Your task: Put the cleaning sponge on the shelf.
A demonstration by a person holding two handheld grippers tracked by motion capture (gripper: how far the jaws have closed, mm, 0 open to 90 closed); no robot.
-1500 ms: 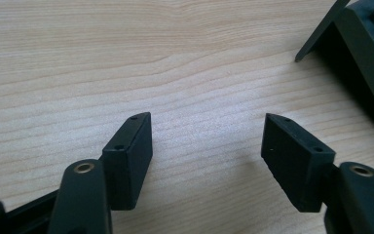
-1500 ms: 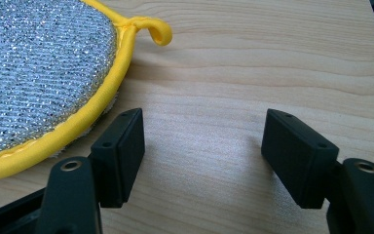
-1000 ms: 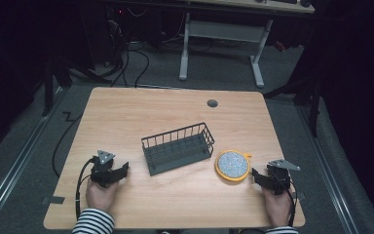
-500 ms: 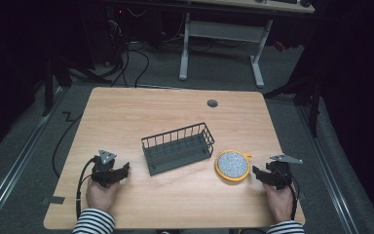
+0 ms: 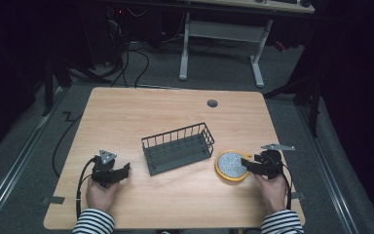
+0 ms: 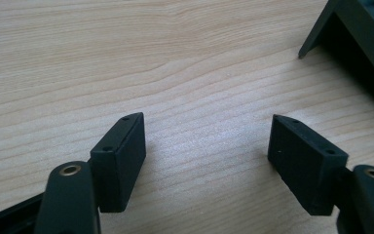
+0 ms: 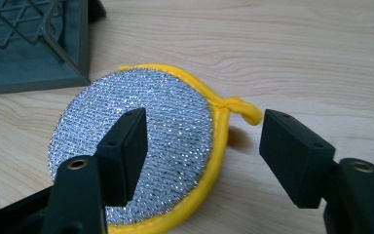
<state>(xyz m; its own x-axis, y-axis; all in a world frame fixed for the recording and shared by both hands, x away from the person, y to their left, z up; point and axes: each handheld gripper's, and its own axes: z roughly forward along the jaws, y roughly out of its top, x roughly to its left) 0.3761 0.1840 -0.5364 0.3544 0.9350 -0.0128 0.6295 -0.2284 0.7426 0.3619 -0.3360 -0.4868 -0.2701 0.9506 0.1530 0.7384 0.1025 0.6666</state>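
On the wooden table (image 5: 126,112) a round scouring pad (image 5: 231,165), silver-faced with a yellow rim, lay flat near the right front, just to the right of a dark wire basket (image 5: 177,147) that sat at the middle of the tabletop. The right gripper (image 5: 247,164) was poised over the pad's right edge, its jaws spread wide with nothing pressed between them; they had just been opening. In the right gripper view (image 7: 202,146) one black jaw stood over the silver mesh and the other over bare wood beyond the small yellow hanging loop (image 7: 243,110), so the pad's rim and loop (image 7: 219,117) fell in the gap, which looked like a line-up for pinching the pad by its edge, probably to lift it towards the basket (image 7: 34,48). The left gripper (image 5: 121,171) rested low near the left front of the table, held in the person's left hand (image 5: 100,194), well apart from the pad and a little short of the basket's near left corner. Its jaws (image 6: 207,146) also stood wide, having just been opening, with only wood grain between them and the basket's corner (image 6: 321,29) at the far right of the left gripper view; it seemed to be waiting clear of the work, perhaps ready to steady the basket
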